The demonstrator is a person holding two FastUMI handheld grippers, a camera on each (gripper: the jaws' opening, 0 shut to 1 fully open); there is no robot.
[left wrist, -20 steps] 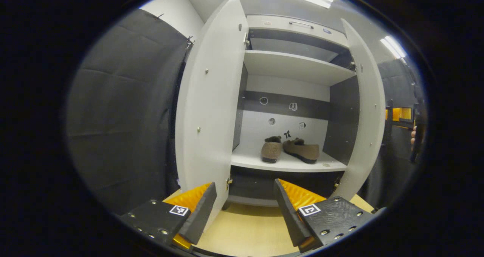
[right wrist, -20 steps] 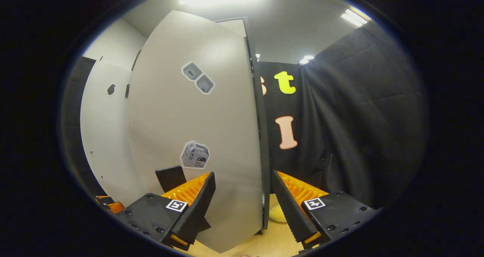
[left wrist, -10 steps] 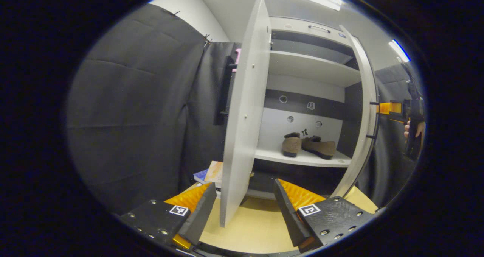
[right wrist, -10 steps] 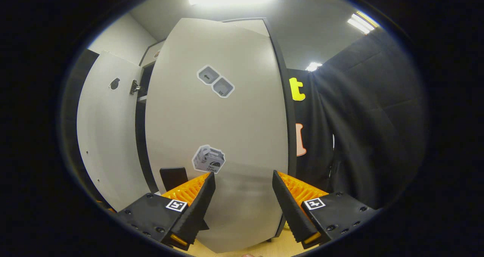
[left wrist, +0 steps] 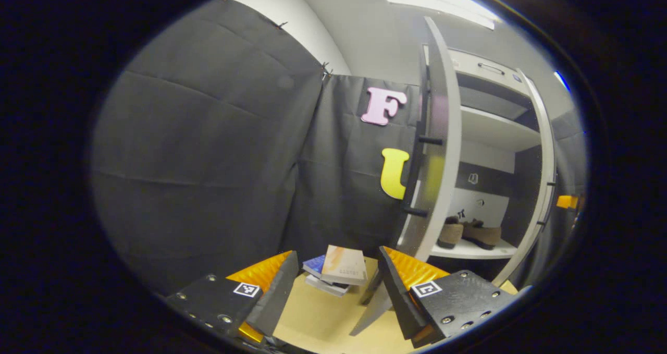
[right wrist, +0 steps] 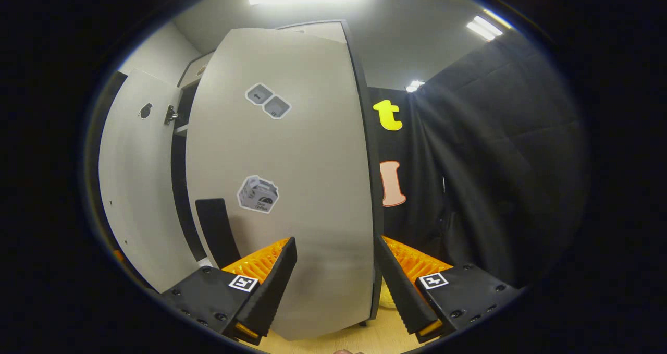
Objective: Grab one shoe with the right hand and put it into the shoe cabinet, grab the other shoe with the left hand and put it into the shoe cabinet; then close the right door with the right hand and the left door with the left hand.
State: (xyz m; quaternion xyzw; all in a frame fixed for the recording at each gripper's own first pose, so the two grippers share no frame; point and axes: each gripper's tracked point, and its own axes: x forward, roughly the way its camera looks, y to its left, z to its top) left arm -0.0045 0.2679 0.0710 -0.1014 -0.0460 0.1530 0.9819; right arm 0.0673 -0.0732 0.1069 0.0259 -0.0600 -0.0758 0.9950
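Observation:
Two brown shoes (left wrist: 471, 234) sit side by side on the lower shelf (left wrist: 469, 251) of the white shoe cabinet (left wrist: 495, 130). The left door (left wrist: 437, 150) stands edge-on with its black handle (left wrist: 417, 177) on the outer side. My left gripper (left wrist: 336, 291) is open and empty, and the door's lower corner sits close by its right finger (left wrist: 396, 291). In the right gripper view the right door's outer face (right wrist: 302, 187) is close ahead, its black handle (right wrist: 213, 229) at the left. My right gripper (right wrist: 336, 286) is open in front of it; I cannot tell whether it touches.
A small stack of books (left wrist: 337, 269) lies on the wooden floor (left wrist: 318, 317) left of the cabinet. Black cloth walls (left wrist: 208, 161) close in both sides. The left door's inner face (right wrist: 135, 187) shows beyond the right door. Something yellow (right wrist: 386, 296) lies low behind the right door.
My left gripper has swung left, round to the outer side of the left door, which turned from broad face to edge-on; the books came into view. The right gripper stayed before the right door.

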